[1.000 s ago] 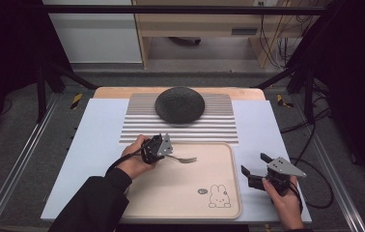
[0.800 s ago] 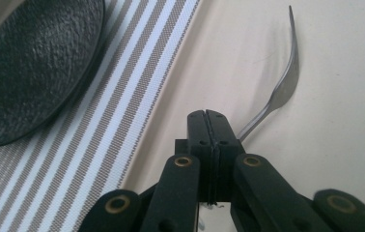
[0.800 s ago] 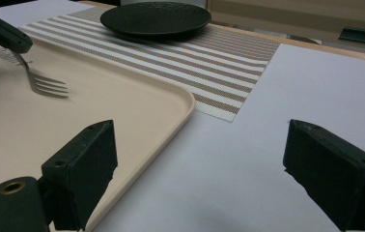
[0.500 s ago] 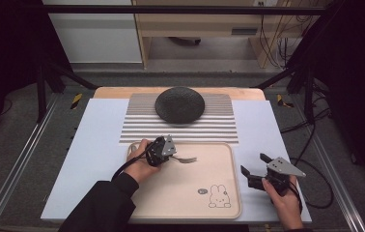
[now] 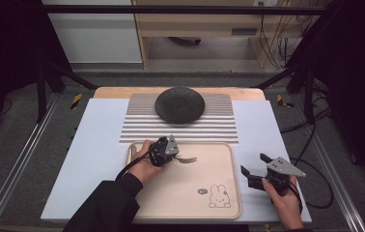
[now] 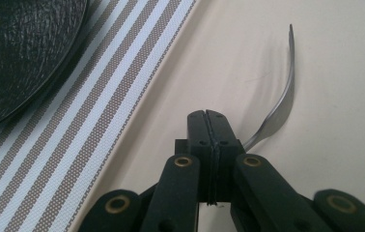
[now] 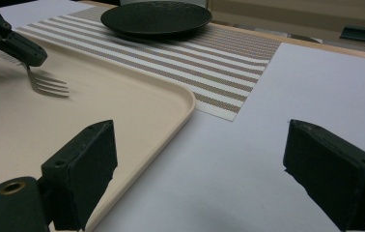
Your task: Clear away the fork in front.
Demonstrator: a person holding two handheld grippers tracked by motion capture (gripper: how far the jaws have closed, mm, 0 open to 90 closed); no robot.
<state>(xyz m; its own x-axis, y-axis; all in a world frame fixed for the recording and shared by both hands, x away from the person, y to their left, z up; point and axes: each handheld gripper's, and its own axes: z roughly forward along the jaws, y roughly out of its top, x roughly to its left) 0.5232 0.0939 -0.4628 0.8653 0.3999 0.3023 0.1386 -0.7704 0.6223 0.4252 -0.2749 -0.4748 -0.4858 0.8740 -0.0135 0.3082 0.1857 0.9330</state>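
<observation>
My left gripper [image 5: 170, 149] is over the far left part of the beige tray [image 5: 219, 169], shut on the handle of a metal fork [image 5: 186, 158]. In the left gripper view the black jaws are pressed together, and the fork [image 6: 278, 104] sticks out to their right over the tray [image 6: 248, 43]. The fork's tines [image 7: 48, 85] are close above the tray; I cannot tell if they touch it. My right gripper [image 5: 255, 171] is on the white surface to the right of the tray. It is open, with nothing between its jaws [image 7: 204, 169].
A black plate [image 5: 179, 104] sits on a striped placemat [image 5: 219, 126] beyond the tray. A rabbit drawing [image 5: 217, 197] marks the tray's near right corner. The white table cover [image 5: 89, 145] surrounds the tray, with metal frame rails at both sides.
My left gripper and hand have edged slightly to the right over the tray, still shut on the fork. The right gripper has not moved.
</observation>
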